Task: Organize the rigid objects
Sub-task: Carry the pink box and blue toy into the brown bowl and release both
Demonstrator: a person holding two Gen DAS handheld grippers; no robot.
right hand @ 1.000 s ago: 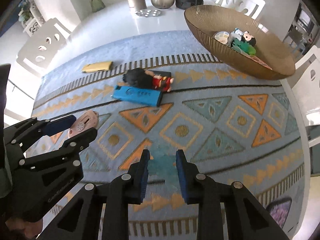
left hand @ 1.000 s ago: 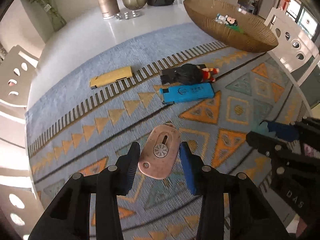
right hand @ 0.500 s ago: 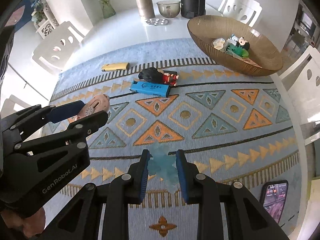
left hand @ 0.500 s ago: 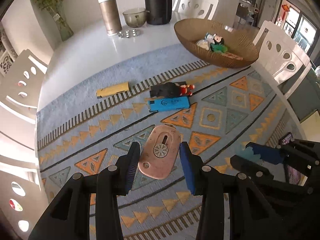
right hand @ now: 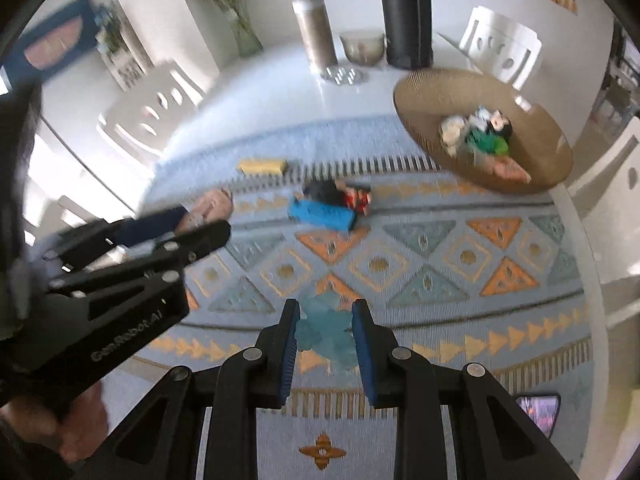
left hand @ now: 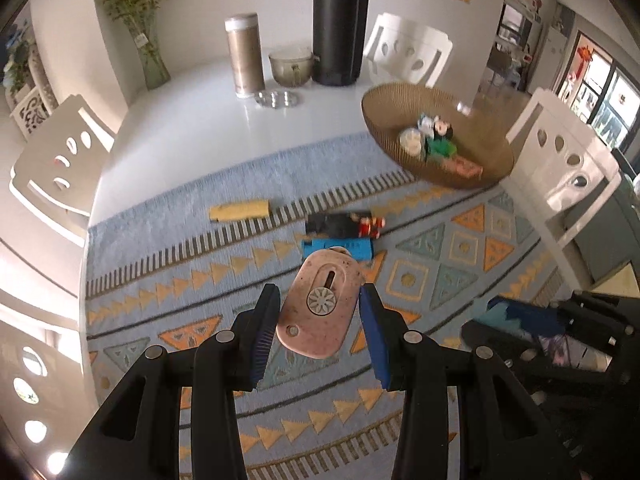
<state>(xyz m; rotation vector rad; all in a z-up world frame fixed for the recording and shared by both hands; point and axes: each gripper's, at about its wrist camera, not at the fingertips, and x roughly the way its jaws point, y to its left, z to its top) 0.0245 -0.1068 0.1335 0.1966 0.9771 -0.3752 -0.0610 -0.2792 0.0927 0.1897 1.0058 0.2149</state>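
My left gripper (left hand: pixel 320 312) pinches the pink cutter (left hand: pixel 322 306) in its jaws, lifted above the mat (left hand: pixel 160 232). My right gripper (right hand: pixel 325 334) pinches a teal piece (right hand: pixel 326 330). I think both go to the bowl (left hand: pixel 384 136), where small things already lie.

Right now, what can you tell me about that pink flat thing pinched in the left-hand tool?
The pink gadget is a flat, rounded slab, apparently speckled plastic or metal. Its face has a slot, a round flower-patterned knob and a small rivet near the bottom. The left gripper holds it by its side edges, lifted above the patterned mat, tilted slightly, long axis pointing away.
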